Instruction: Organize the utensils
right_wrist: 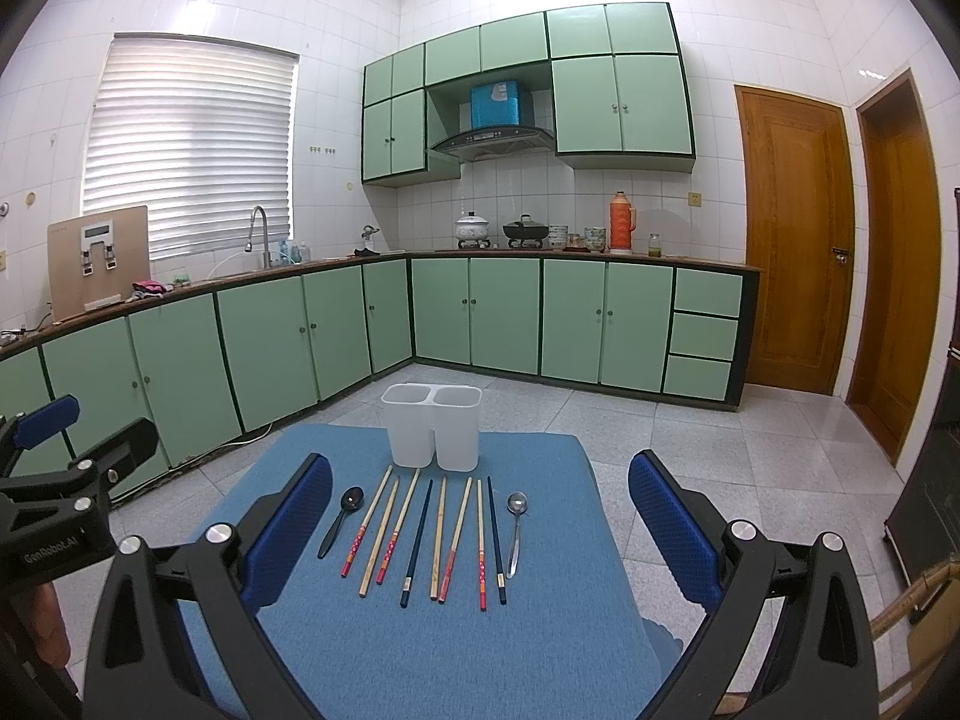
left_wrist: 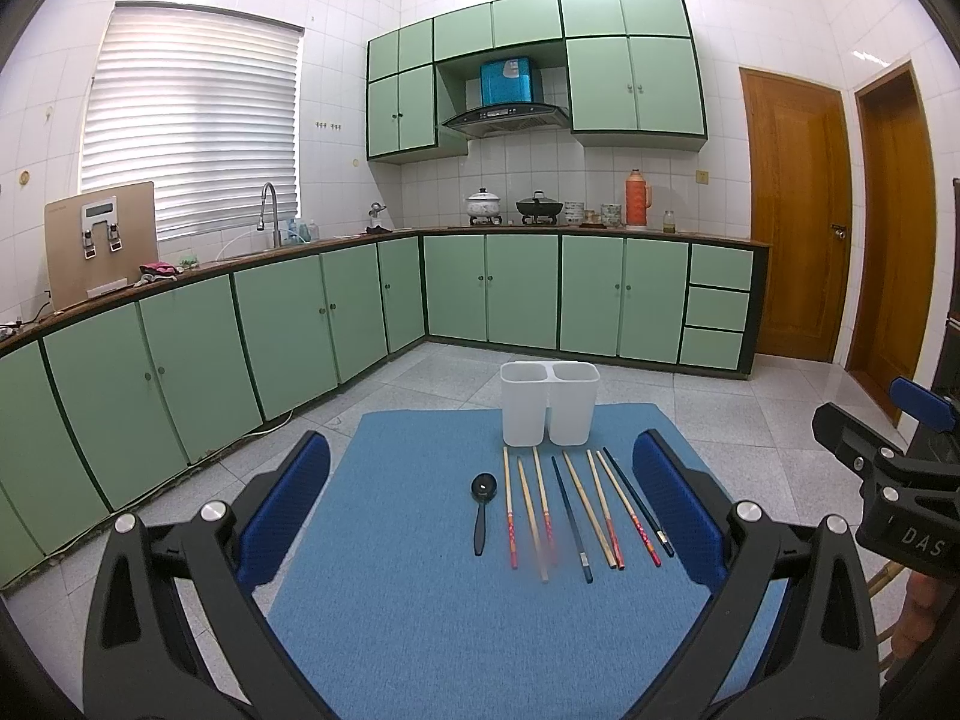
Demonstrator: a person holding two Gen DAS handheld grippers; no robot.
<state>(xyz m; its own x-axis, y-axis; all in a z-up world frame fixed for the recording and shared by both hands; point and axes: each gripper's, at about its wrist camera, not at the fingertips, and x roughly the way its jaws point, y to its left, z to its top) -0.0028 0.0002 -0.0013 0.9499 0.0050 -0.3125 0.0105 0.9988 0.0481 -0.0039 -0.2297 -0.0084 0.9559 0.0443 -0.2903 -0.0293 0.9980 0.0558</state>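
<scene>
Both grippers hang spread wide over the near part of the blue mat [right_wrist: 420, 648], nothing between the fingers of either one. The left gripper [left_wrist: 480, 516] frames the row of utensils from its side, and the right gripper [right_wrist: 480, 528] does the same from the other; each shows at the edge of the other's view, so they sit side by side, well apart from the utensils.

Out past the fingertips, the row lies flat on the mat, every piece with its long axis running away from the grippers toward the white holder [right_wrist: 432, 426], handles near, tips far. Taking the holder as the marker: the black spoon [right_wrist: 342, 519] lies in front of it and off to its left end, the chopsticks [right_wrist: 441, 537] fan out side by side directly in front of it, some pale with red ends and two dark blue, and the metal spoon [right_wrist: 516, 531] closes the row just past its right end. The metal spoon shows only in the right view.

By my reading, the black spoon is the left gripper's nearer pick, the metal spoon the right's. Since the pieces point lengthwise along the fingers, a grasp would likely close across a handle from above.

The holder stands upright at the mat's far edge, two compartments side by side, both looking empty, so nothing looks sorted yet.

Beyond it: tiled floor [right_wrist: 690, 432], then green cabinets [right_wrist: 510, 318].
</scene>
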